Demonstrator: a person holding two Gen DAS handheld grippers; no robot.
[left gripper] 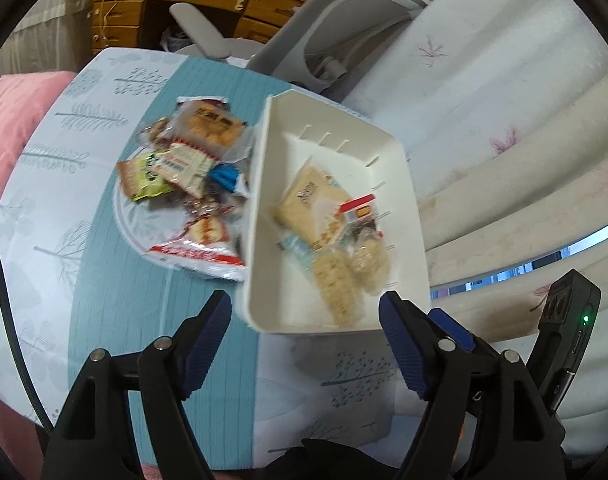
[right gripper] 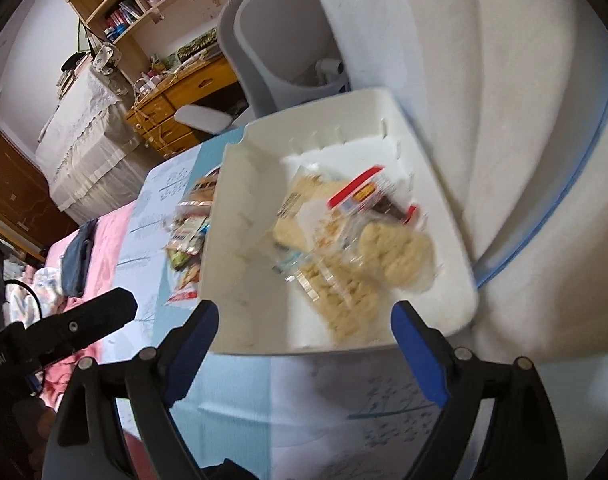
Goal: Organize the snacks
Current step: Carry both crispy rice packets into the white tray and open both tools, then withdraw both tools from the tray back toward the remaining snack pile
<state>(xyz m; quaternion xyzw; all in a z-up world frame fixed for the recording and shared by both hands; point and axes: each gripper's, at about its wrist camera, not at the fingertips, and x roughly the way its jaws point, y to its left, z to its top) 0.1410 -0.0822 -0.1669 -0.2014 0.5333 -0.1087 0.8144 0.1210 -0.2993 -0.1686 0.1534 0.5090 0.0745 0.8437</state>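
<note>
Both grippers hang with their jaws spread wide and nothing between them: the left gripper (left gripper: 304, 320) just short of the near edge of the bin, the right gripper (right gripper: 304, 332) over the same near edge.

Beneath them a table (left gripper: 115, 304) with a blue and white leaf-print cloth carries everything. On its right side sits the white bin (left gripper: 263, 184), already holding several packets (left gripper: 336, 216). Touching its left wall is a round plate (left gripper: 131, 224) piled with the remaining snacks (left gripper: 191, 168).

Judging by this, the sorting is partly done. To do the next pick well, I would swing the left gripper over the plate and choose the topmost loose packet, such as the red-edged packet (left gripper: 203, 244) nearest the bin. Pinch it by its flat sealed edge so the crackers inside are not crushed, lift clear of the bin wall, and let go low.
</note>
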